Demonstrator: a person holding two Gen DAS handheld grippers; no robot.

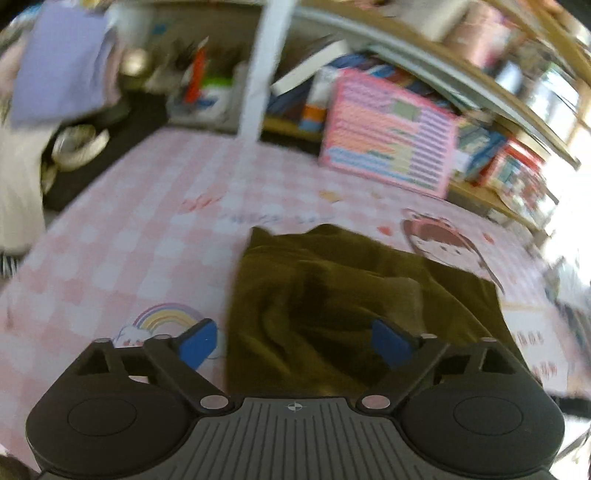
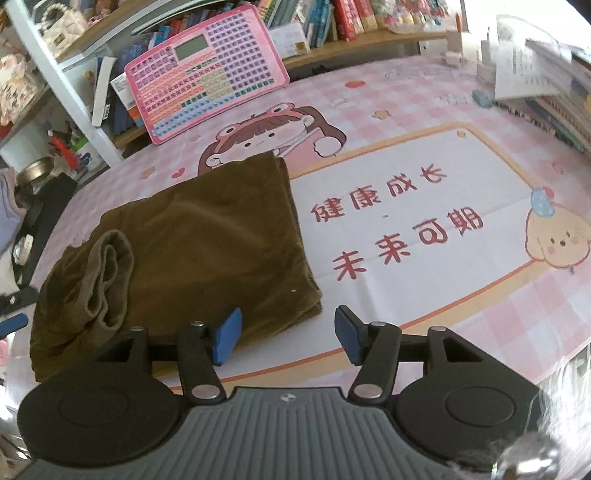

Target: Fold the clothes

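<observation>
A folded olive-brown garment (image 1: 332, 280) lies on the pink checked table mat (image 1: 129, 229). My left gripper (image 1: 293, 339) hovers over its near part, jaws spread wide and open, nothing pinched between the blue pads; this view is blurred. In the right wrist view the garment (image 2: 207, 236) is a rough rectangle with a lighter rolled band (image 2: 107, 273) at its left end. My right gripper (image 2: 288, 338) stands open just past the garment's near right corner, its left pad (image 2: 227, 339) over the cloth's edge, its right pad over the bare mat (image 2: 406, 184).
A pink toy keyboard board (image 2: 207, 70) leans against a low bookshelf (image 2: 332, 22) at the back. A white post (image 2: 62, 85) rises at the back left. Stacked notebooks and papers (image 2: 554, 110) sit at the right. A lavender cloth (image 1: 59, 62) hangs at the far left.
</observation>
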